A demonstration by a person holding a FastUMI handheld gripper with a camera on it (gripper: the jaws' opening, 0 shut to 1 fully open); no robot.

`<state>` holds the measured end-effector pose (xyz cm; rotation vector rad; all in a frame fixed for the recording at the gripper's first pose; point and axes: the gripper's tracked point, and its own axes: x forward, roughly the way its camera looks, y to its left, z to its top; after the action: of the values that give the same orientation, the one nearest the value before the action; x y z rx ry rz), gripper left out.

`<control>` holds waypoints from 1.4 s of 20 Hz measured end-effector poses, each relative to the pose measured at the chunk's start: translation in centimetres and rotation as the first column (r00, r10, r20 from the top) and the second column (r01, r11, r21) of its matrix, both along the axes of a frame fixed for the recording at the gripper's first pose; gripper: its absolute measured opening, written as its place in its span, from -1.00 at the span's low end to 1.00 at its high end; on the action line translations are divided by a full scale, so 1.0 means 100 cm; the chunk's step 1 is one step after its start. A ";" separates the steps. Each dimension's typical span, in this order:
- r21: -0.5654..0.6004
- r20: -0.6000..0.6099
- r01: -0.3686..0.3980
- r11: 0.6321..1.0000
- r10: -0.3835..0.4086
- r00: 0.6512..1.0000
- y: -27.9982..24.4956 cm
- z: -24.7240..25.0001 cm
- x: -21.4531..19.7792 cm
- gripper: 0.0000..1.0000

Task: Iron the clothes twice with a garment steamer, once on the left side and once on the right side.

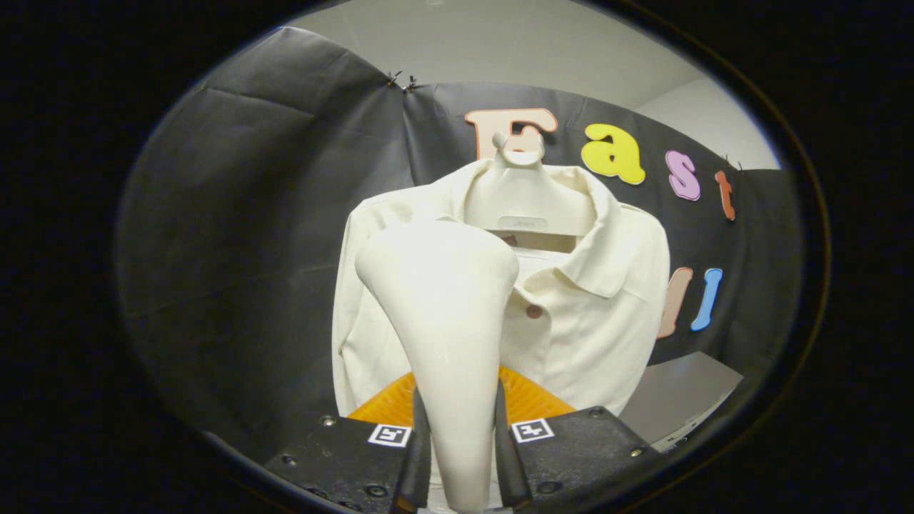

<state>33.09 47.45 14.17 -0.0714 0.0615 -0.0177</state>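
Observation:
My gripper (pixel 460 457) is shut on the handle of a cream garment steamer (pixel 446 314); both black fingers press its narrow lower part. The steamer's wide head rises ahead of the fingers and sits in front of the left half of a cream shirt (pixel 593 314), near the chest. The shirt hangs on a white hanger (pixel 525 196) against the black cloth wall, collar open, one brown button (pixel 533 311) showing. I cannot tell whether the steamer head touches the cloth.
An orange ribbed part (pixel 528 400) of the gripper shows just behind the fingers. A grey table surface (pixel 678 392) lies low to the right of the shirt. Black cloth wall (pixel 271 250) stands behind and to the left.

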 end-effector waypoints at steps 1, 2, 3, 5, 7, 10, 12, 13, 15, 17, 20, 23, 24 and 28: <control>0.000 0.000 0.006 1.000 -0.006 1.000 0.001 -0.002 0.008 -0.26; -0.004 -0.003 0.011 1.000 -0.011 1.000 0.003 -0.004 0.014 -0.26; -0.017 -0.006 0.018 1.000 -0.019 1.000 0.000 -0.006 0.021 -0.26; -0.046 0.005 0.045 0.998 -0.045 0.999 -0.004 -0.013 0.033 -0.26; -0.051 0.013 0.062 0.997 -0.062 0.998 -0.007 -0.017 0.038 -0.26; -0.044 0.011 0.076 0.996 -0.075 0.997 -0.007 -0.030 0.041 -0.26; -0.060 -0.008 0.087 0.994 -0.088 0.996 -0.008 -0.043 0.043 -0.26; -0.077 -0.028 0.099 0.992 -0.101 0.994 -0.011 -0.052 0.043 -0.26; -0.092 -0.035 0.124 0.988 -0.127 0.991 -0.016 -0.066 0.046 -0.26; -0.094 -0.052 0.128 0.987 -0.133 0.990 -0.020 -0.082 0.044 -0.26; -0.096 -0.071 0.130 0.987 -0.137 0.988 -0.026 -0.101 0.043 -0.25; -0.115 -0.083 0.129 0.985 -0.139 0.987 -0.032 -0.120 0.046 -0.25; -0.122 -0.083 0.126 0.984 -0.137 0.987 -0.033 -0.127 0.047 -0.25; -0.151 -0.094 0.130 0.980 -0.145 0.985 -0.040 -0.155 0.047 -0.25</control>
<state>37.77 43.49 -1.30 -0.2132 0.1703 -0.1571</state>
